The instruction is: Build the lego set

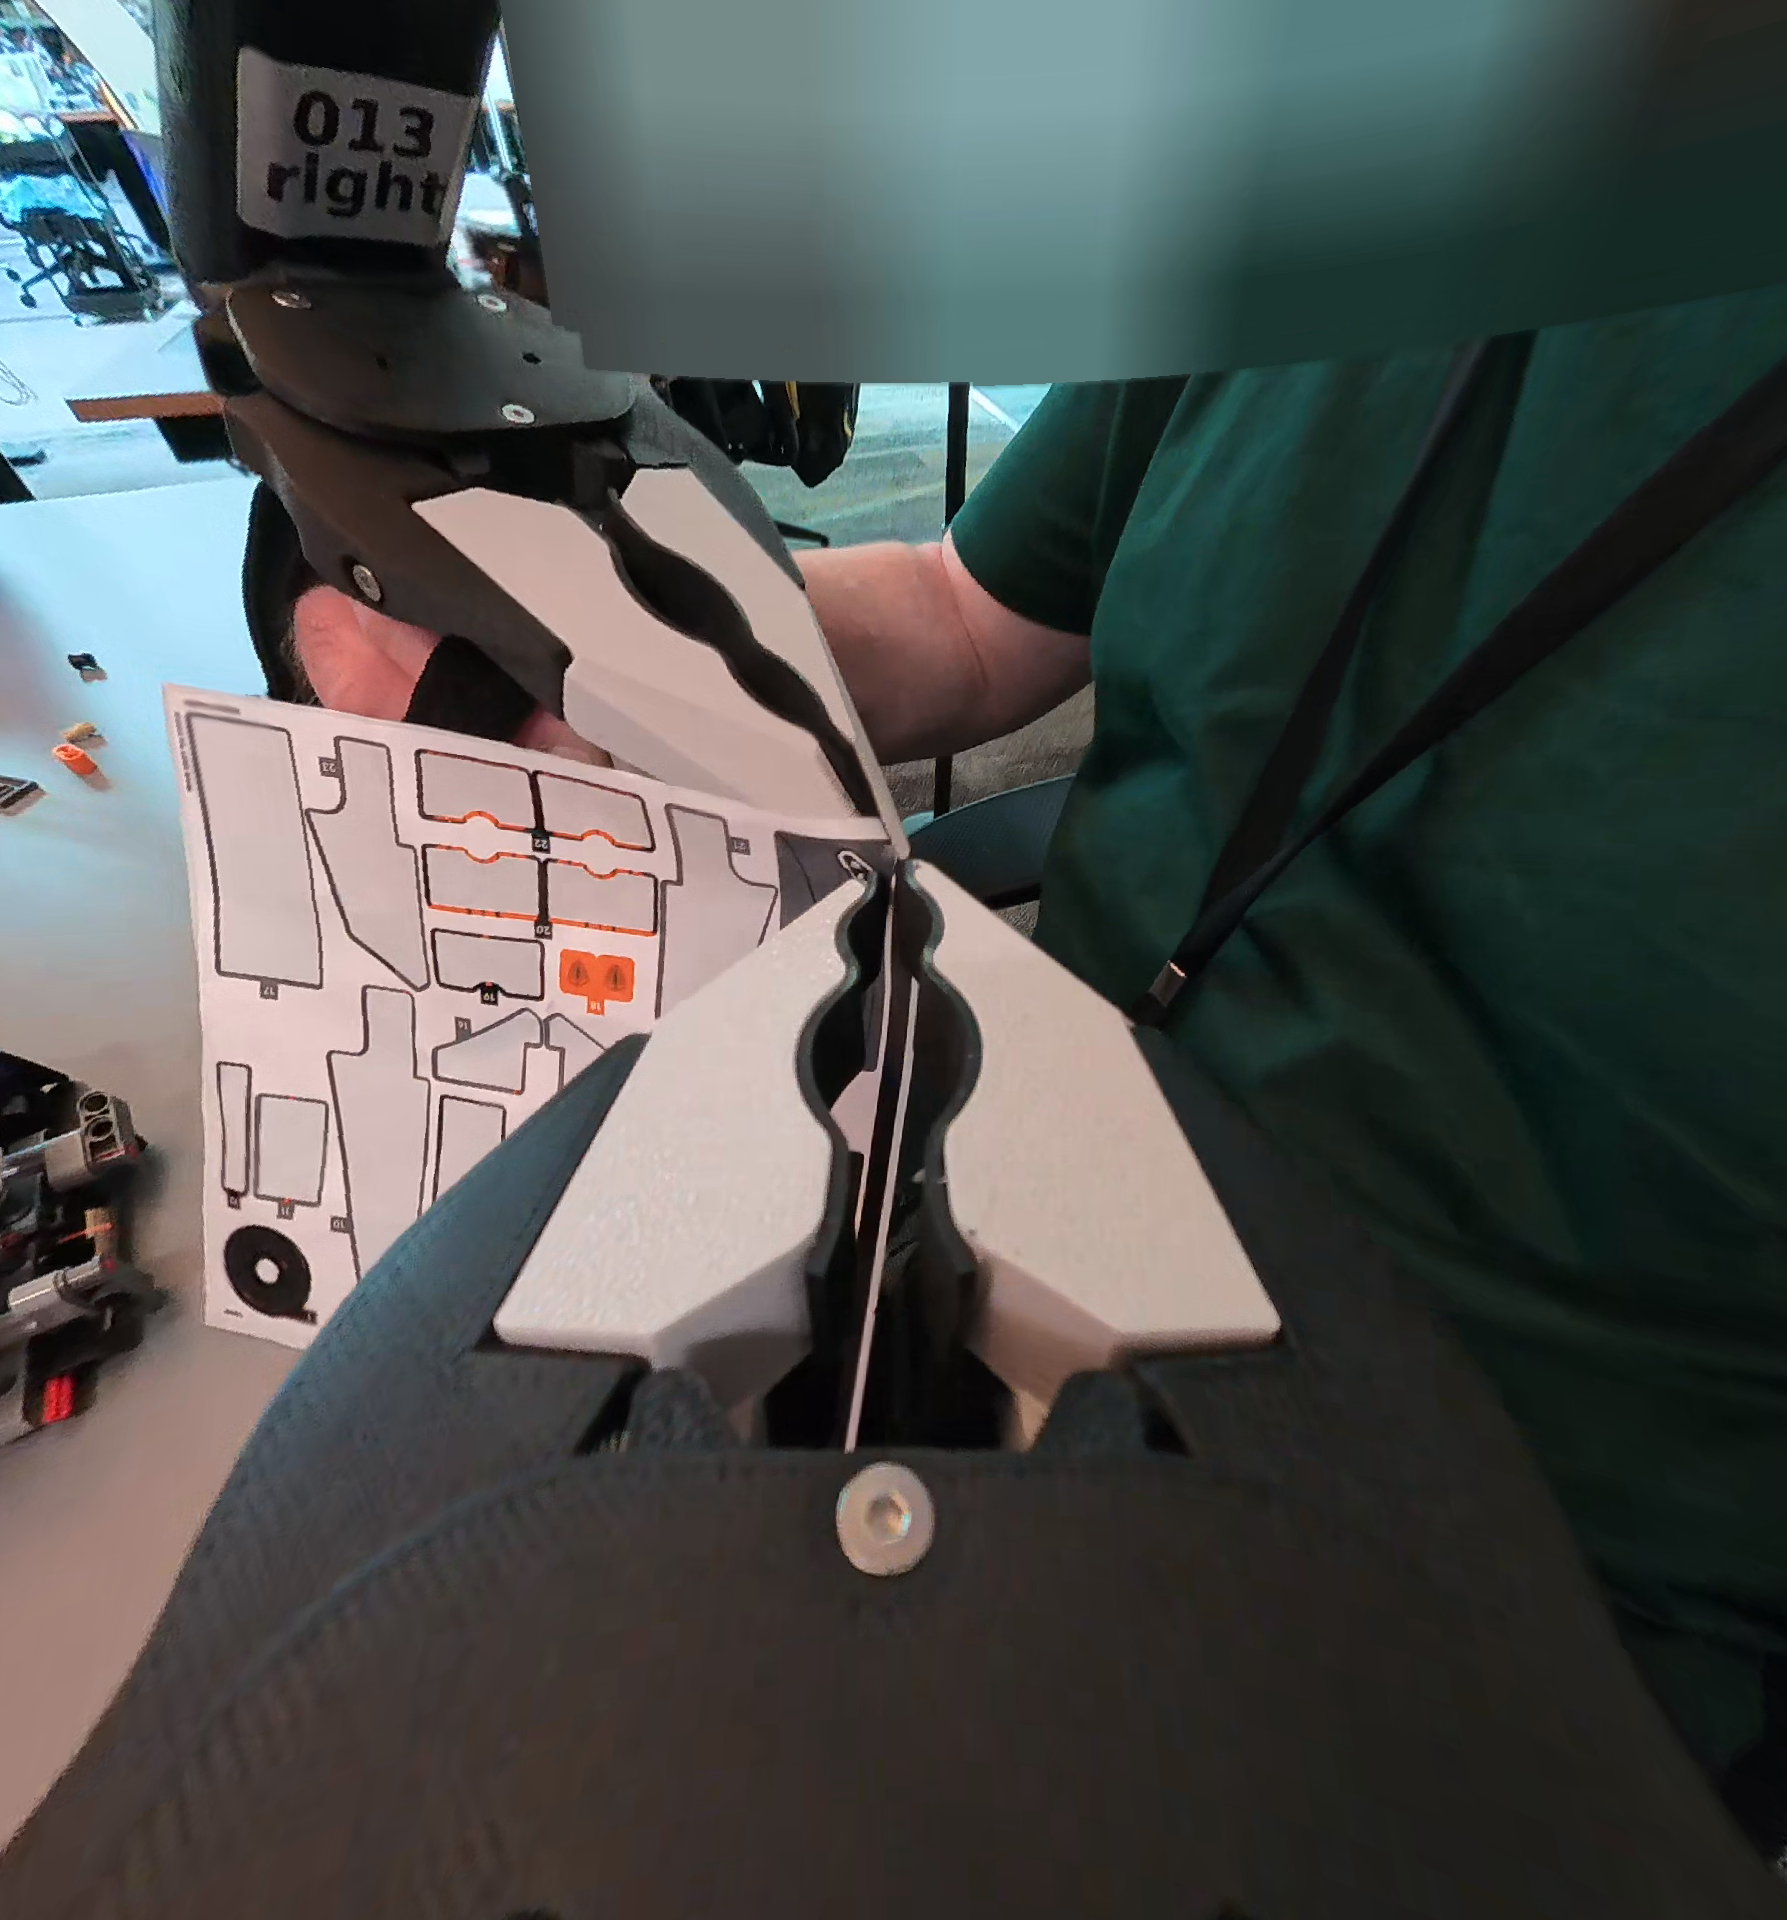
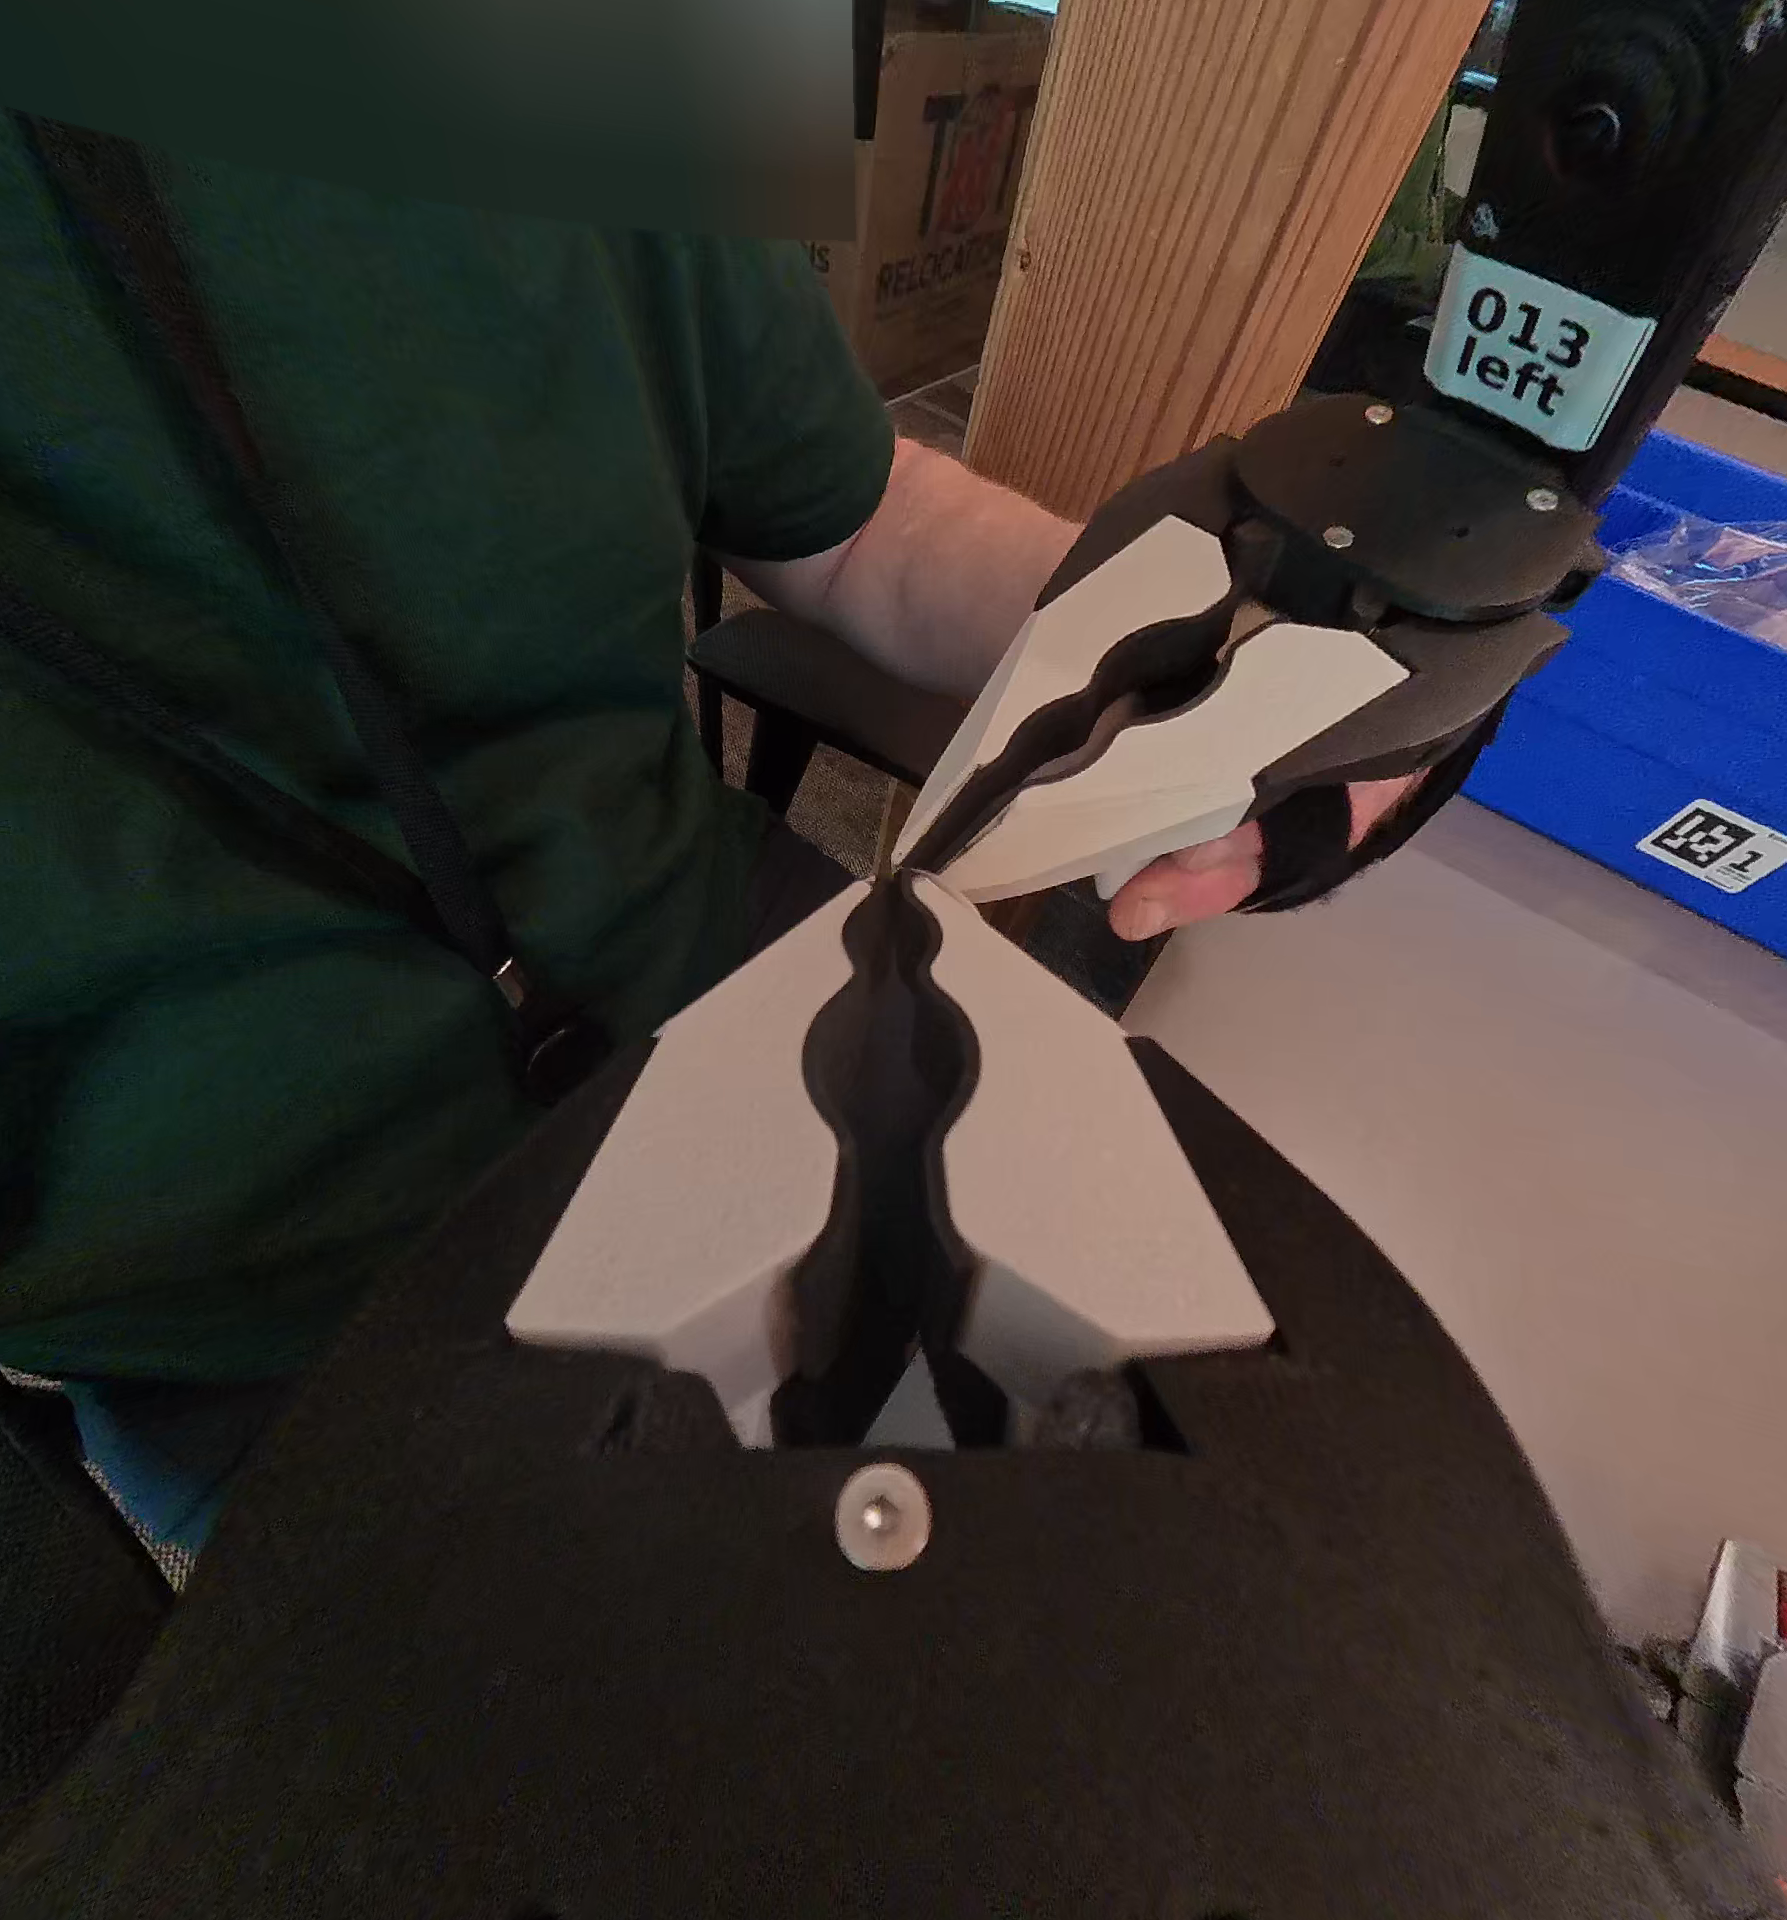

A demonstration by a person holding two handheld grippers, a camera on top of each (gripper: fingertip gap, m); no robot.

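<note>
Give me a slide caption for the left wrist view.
Left gripper clamps sticker sheet edge-on while right gripper pinches its corner.

Left wrist view bright, daylit; right wrist view dim, warm; fisheye edges, slight blur.

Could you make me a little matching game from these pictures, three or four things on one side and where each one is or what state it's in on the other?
Things:
1. white printed sticker sheet
2. left gripper
3. blue plastic bin
4. small orange Lego piece

Places or states:
A. lying loose on the white table, beside tiny black pieces
B. held up off the table, edge pinched
C. shut on the sheet's edge
D. standing at the table's far side, with a clear bag inside

Pairs: 1-B, 2-C, 3-D, 4-A
</note>
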